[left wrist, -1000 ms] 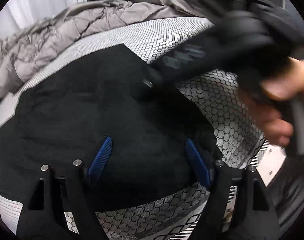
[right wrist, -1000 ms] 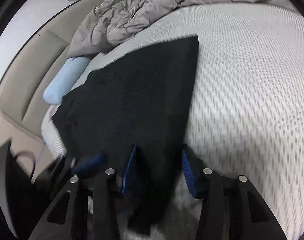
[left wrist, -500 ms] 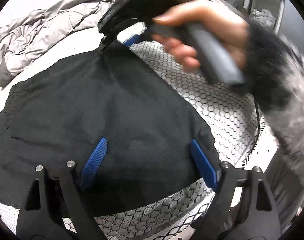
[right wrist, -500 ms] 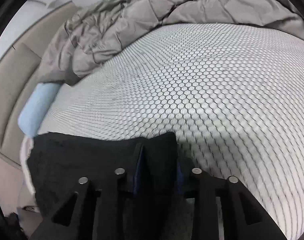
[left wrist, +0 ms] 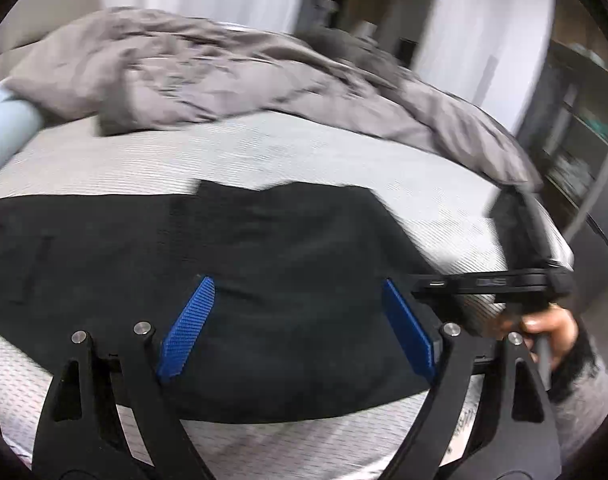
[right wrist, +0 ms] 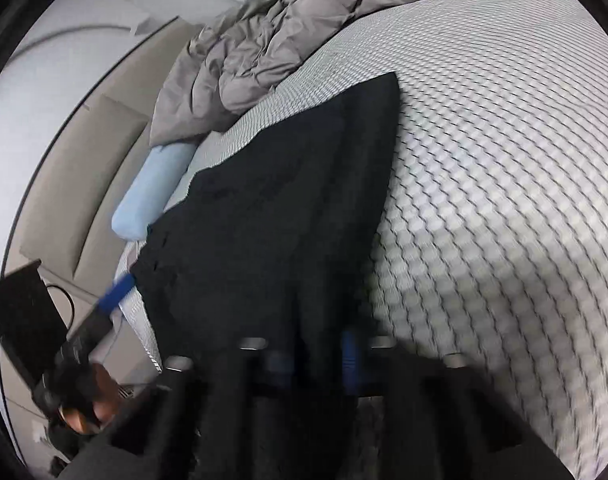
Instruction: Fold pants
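Observation:
The black pants (left wrist: 263, 272) lie folded flat on the white honeycomb-patterned mattress (left wrist: 263, 152); they also show in the right wrist view (right wrist: 279, 216). My left gripper (left wrist: 297, 328) is open above the pants' near edge, its blue pads wide apart and holding nothing. My right gripper (right wrist: 316, 360) is blurred at the pants' near end; its blue pads stand a little apart with dark cloth between them. The right gripper's body shows at the right of the left wrist view (left wrist: 504, 280).
A rumpled grey duvet (left wrist: 223, 76) lies across the far side of the bed. A light blue pillow (right wrist: 151, 196) sits at the head, by a beige headboard (right wrist: 75, 168). Dark shelves (left wrist: 576, 152) stand beyond the bed's right edge.
The right gripper has come back from the far corner of the pants to their near end. The left gripper stayed open and pulled back, tilting up so more of the bed shows.

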The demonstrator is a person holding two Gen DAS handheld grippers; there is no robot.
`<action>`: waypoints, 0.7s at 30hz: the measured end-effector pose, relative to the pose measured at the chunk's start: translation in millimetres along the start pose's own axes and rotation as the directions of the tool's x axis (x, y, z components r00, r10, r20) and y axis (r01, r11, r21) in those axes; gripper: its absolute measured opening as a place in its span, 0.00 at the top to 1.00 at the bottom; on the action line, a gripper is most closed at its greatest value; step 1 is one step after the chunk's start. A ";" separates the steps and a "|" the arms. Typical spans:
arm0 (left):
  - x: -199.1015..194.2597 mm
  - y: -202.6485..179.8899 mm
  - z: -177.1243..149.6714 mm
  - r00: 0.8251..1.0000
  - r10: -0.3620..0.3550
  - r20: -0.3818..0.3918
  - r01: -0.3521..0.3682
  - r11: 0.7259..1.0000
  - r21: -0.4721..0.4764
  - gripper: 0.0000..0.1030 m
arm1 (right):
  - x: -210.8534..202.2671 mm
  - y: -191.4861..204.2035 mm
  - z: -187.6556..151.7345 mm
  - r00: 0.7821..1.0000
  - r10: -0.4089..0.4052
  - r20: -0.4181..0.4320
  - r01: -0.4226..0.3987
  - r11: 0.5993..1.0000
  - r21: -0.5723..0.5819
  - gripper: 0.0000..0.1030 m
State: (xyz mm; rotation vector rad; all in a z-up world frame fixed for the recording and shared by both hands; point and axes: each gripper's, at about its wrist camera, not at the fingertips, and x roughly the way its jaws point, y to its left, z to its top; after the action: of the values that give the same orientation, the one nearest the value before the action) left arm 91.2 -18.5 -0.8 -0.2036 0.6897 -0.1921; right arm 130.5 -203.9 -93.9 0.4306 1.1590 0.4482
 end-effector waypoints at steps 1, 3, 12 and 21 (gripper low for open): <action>0.2 15.5 3.9 1.000 0.029 0.007 -0.029 0.999 -0.034 0.19 | 0.7 2.7 7.6 1.000 -0.006 0.000 0.006 1.000 -0.017 0.92; -4.3 31.0 3.7 0.999 0.041 0.001 -0.041 0.996 -0.085 0.19 | -8.3 4.9 27.3 0.998 -0.050 0.040 0.053 0.996 -0.071 0.92; 22.2 5.4 11.0 0.999 0.032 -0.023 -0.030 0.995 0.096 0.19 | -53.3 16.9 32.7 0.915 -0.335 0.224 0.367 0.922 -0.124 0.73; 105.8 -36.8 -20.0 0.969 0.047 -0.243 0.038 0.942 0.334 0.57 | 41.2 94.4 -8.7 0.935 -0.342 0.095 0.350 0.842 -0.410 0.74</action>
State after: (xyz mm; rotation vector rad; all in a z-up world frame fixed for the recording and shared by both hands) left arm 154.3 -82.0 -71.1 0.1545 0.8940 -0.3314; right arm 125.3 -102.0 -77.4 -0.1554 1.0570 0.3622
